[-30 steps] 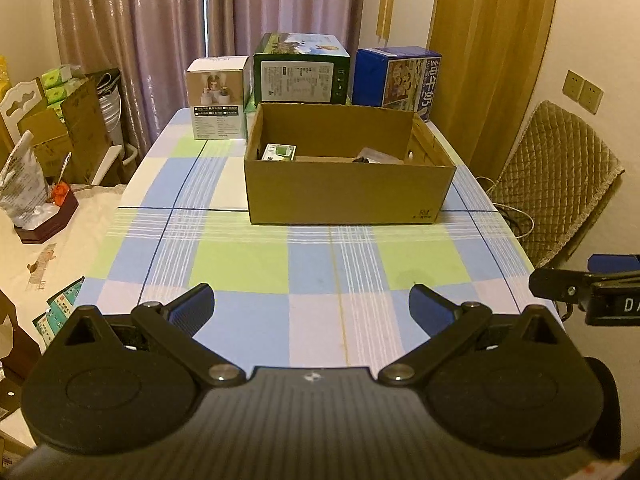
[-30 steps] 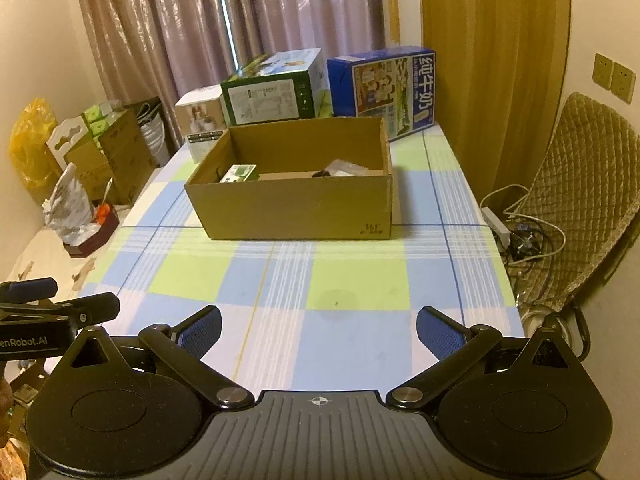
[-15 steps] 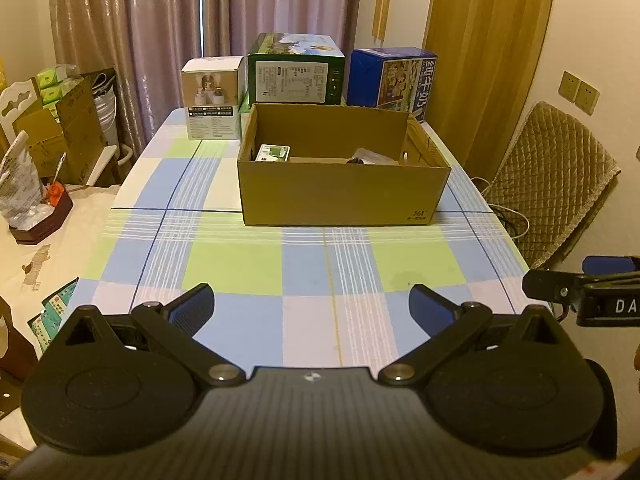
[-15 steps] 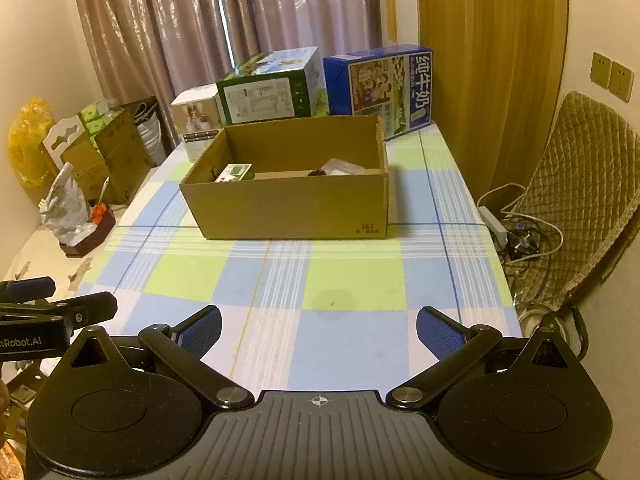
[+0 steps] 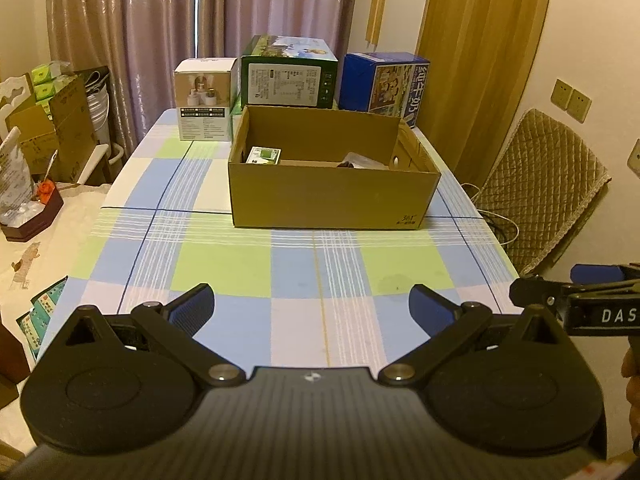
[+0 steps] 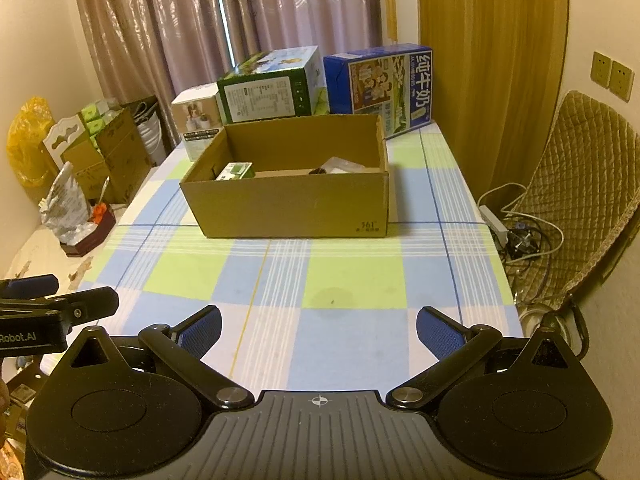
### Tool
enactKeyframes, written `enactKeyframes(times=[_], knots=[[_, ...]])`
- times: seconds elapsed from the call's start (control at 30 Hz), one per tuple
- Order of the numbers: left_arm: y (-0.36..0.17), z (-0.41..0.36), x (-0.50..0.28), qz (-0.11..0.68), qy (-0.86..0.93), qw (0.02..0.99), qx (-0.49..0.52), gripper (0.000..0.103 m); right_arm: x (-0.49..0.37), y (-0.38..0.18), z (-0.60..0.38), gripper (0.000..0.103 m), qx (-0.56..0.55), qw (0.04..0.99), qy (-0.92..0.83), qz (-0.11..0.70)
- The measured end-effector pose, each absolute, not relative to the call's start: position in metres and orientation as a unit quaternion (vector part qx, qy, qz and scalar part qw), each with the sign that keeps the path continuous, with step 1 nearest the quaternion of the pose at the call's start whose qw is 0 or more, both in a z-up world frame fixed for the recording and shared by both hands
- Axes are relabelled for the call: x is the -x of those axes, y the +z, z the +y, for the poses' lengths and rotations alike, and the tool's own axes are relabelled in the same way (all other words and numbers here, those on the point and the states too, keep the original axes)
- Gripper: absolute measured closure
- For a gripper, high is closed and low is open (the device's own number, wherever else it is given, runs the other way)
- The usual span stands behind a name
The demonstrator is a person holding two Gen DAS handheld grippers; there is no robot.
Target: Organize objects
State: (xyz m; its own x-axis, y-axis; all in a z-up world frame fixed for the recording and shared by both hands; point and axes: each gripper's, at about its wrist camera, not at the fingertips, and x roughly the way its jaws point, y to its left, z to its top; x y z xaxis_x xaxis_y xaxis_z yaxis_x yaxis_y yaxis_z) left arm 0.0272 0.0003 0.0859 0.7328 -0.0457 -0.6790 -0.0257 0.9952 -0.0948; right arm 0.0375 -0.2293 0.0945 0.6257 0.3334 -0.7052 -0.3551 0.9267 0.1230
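Observation:
An open brown cardboard box [image 5: 332,196] [image 6: 292,208] stands on the checked tablecloth [image 5: 280,264] [image 6: 320,276]. Inside it lie a small green-and-white carton [image 5: 263,155] [image 6: 236,171] at the left and a clear-wrapped dark item [image 5: 360,161] [image 6: 338,165] at the right, mostly hidden by the box wall. My left gripper [image 5: 312,306] is open above the table's near edge, nothing between its blue pads. My right gripper [image 6: 319,330] is also open and empty, well short of the box. Each gripper's tip shows at the edge of the other's view.
Behind the brown box stand a white box [image 5: 205,98], a green box [image 5: 288,74] and a blue milk carton case [image 5: 384,82]. A quilted chair [image 5: 548,184] and cables [image 6: 520,232] are at the right. Cardboard and bags [image 5: 44,136] crowd the left.
Both grippers have drawn back a little from the box, which now looks slightly farther and more centred. Both stay open and empty.

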Motion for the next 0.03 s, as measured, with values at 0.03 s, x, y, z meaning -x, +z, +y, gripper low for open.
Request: enactKeyframes(times=[0.03], knots=[[0.0859,0.0005,-0.0272,0.365,-0.004,0.93,0.05,0.001,-0.037,0.0941,-0.2295,0.002,0.013,0.902,0.19,0.388]])
